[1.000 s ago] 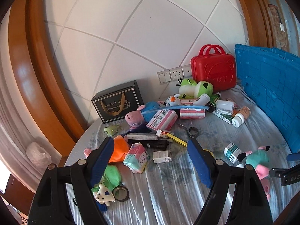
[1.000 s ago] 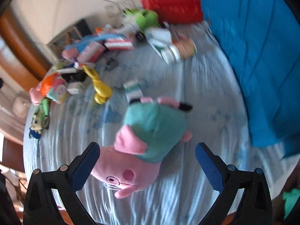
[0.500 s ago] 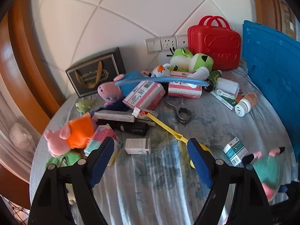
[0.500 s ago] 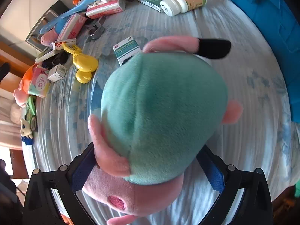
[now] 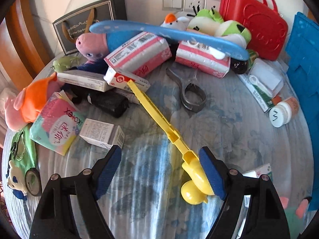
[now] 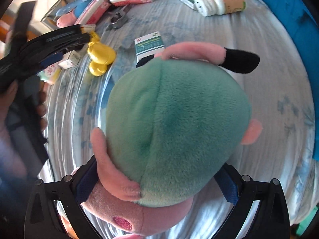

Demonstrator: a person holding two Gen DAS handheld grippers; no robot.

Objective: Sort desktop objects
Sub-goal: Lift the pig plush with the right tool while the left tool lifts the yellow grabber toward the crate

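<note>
A pink pig plush in a teal dress (image 6: 175,131) fills the right wrist view. It lies between the fingers of my right gripper (image 6: 157,181), whose jaws stand wide on either side of it. My left gripper (image 5: 159,171) is open low over the cloth. A yellow duck-shaped clip tool (image 5: 175,145) lies with its round end against the right finger (image 5: 211,173). The left gripper also shows in the right wrist view (image 6: 49,39), next to the yellow tool (image 6: 100,56).
A pile lies at the back: tissue packs (image 5: 139,53), blue shoehorn (image 5: 169,33), plush toys (image 5: 93,43), white boxes (image 5: 101,133), metal clip (image 5: 191,95), pill bottle (image 5: 283,113), red case (image 5: 255,22), black gift bag (image 5: 87,23). A blue crate (image 5: 305,63) stands at the right.
My left gripper has moved forward and down toward the yellow tool. My right gripper has closed in on the teal-dressed pig, which now fills its view.
</note>
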